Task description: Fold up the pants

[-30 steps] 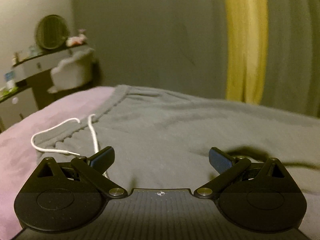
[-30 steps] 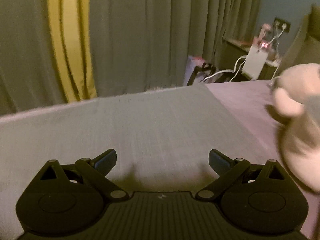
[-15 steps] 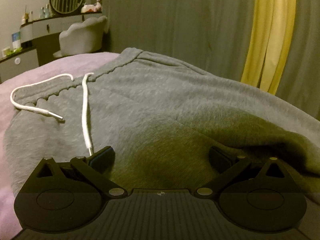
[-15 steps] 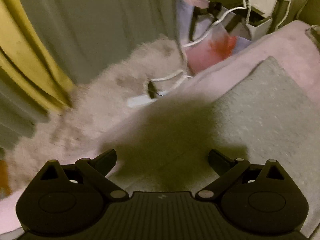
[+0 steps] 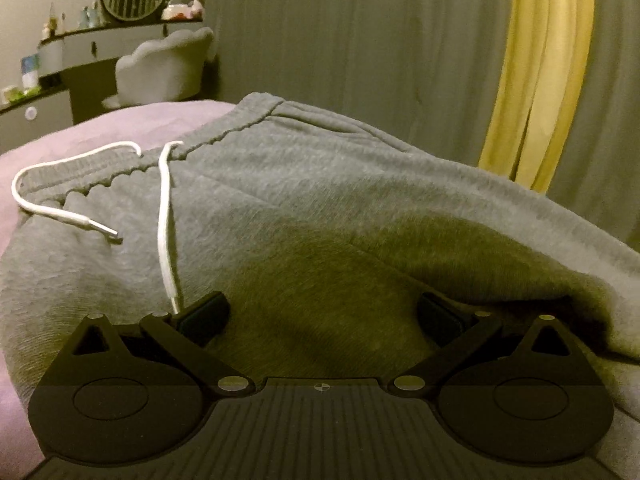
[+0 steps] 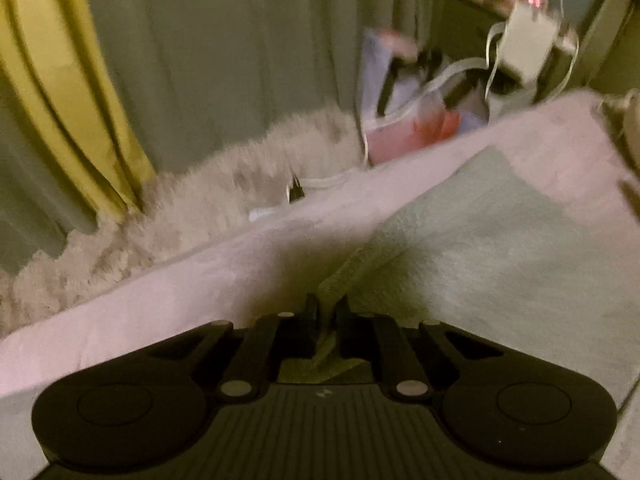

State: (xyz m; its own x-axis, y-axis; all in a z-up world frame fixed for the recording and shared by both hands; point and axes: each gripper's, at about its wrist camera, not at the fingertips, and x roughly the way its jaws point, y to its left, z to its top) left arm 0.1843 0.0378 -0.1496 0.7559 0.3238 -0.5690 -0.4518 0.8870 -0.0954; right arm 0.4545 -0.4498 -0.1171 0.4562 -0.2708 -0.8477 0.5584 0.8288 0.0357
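Grey pants (image 5: 328, 208) lie spread on a pink-covered bed (image 5: 120, 120), waistband and white drawstring (image 5: 166, 216) at the far left end. The left tongs (image 5: 322, 314) gape wide just over the cloth near the waist, gripping nothing; the drawstring's tip lies just beside one finger. At the other end, the right tongs (image 6: 326, 312) are pinched tight on the edge of a pant leg (image 6: 500, 232) near the bed's side.

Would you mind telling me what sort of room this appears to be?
Most likely a bedroom: grey sweatpants lie on a pink-covered bed, with a round-mirrored vanity desk and full-length grey and yellow curtains behind.
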